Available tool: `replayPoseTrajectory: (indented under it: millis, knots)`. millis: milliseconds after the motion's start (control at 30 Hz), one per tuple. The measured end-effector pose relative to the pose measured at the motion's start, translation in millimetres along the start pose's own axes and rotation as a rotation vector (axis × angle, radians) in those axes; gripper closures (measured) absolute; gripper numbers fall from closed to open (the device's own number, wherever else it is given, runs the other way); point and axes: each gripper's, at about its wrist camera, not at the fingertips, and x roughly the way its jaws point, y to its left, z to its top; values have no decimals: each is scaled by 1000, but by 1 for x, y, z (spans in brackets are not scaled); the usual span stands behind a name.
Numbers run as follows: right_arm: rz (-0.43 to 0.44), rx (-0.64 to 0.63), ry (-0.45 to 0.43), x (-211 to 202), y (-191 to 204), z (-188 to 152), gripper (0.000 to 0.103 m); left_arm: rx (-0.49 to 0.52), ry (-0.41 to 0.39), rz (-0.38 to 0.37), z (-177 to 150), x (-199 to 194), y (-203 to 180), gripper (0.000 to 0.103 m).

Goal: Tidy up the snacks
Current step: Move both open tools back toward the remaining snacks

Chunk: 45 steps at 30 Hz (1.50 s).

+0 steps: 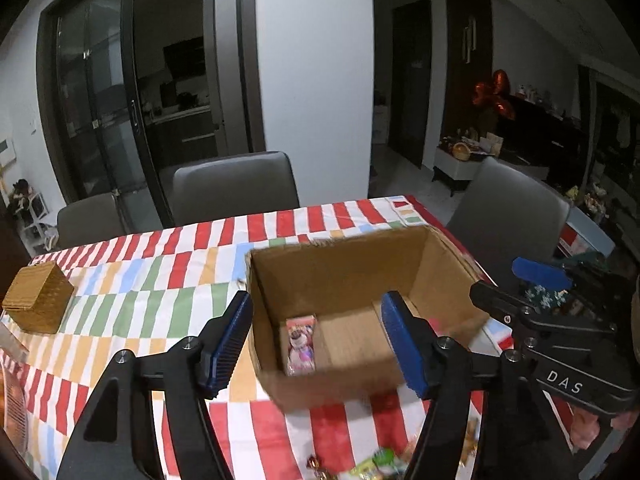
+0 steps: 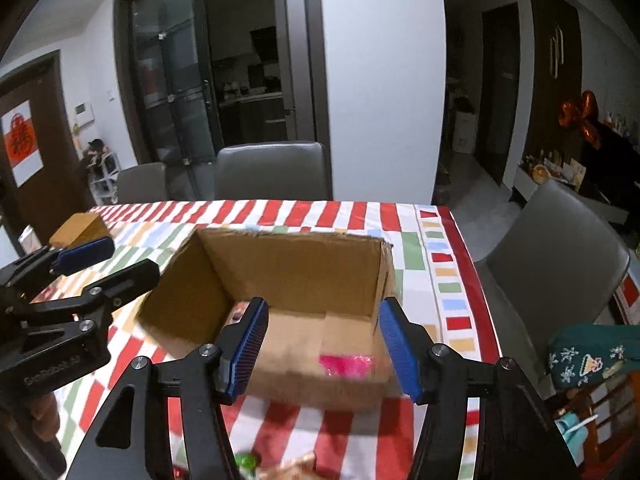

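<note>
An open cardboard box (image 1: 340, 276) stands on the striped tablecloth; it also shows in the right wrist view (image 2: 296, 264). A pink snack packet (image 1: 301, 345) lies on the box floor at its left side. A blurred pink packet (image 2: 347, 365) shows over the box's near wall in the right wrist view. My left gripper (image 1: 316, 344) is open and empty, just above the box's near edge. My right gripper (image 2: 322, 350) is open and empty, over the box's near wall. Loose snacks (image 1: 380, 462) lie on the cloth below the grippers, also seen in the right wrist view (image 2: 276, 466).
A woven basket (image 1: 38, 297) sits at the table's left; it shows in the right wrist view (image 2: 80, 229) too. Grey chairs (image 1: 234, 188) stand behind the table and one (image 2: 556, 256) at its right. The table's right edge (image 2: 476, 264) is close to the box.
</note>
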Motion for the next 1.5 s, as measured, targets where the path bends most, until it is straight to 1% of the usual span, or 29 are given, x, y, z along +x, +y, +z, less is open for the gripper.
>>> replayPoseTrajectory:
  millis: [100,333,400,467,667,800,900,1067,1167,1333,1500]
  knots:
    - [5,-10,-22,-22,2,-16,44,10,-12,-16,-17,-20,-9,35]
    - [22,-13,-54,-67,7,-50,44,14,-8,-46,-51,-56,-21,32]
    - [23,-15,-51,-74,10,-58,44,15,0,-37,-60,-62,-21,31]
    - [22,-26,-48,-79,15,-69,41,12,-1,-30,-72,-69,-20,31]
    - [3,-26,-21,-92,25,-104,41,-10,21,-13,-104,-85,-20,31]
    - [-33,-5,-6,-98,24,-124,41,-17,37,-2,-123,-92,-21,31]
    - [-40,12,19,-100,21,-137,41,-13,51,-6,-138,-96,-26,31]
    - [-40,32,71,-103,14,-163,41,12,90,-47,-161,-95,-40,31]
    - [-57,48,99,-104,8,-177,41,10,119,-53,-177,-89,-46,31]
    - [-67,88,137,-102,2,-199,41,-9,154,-45,-200,-82,-49,31]
    - [-84,141,164,-98,-1,-216,41,-1,141,-10,-213,-78,-48,34]
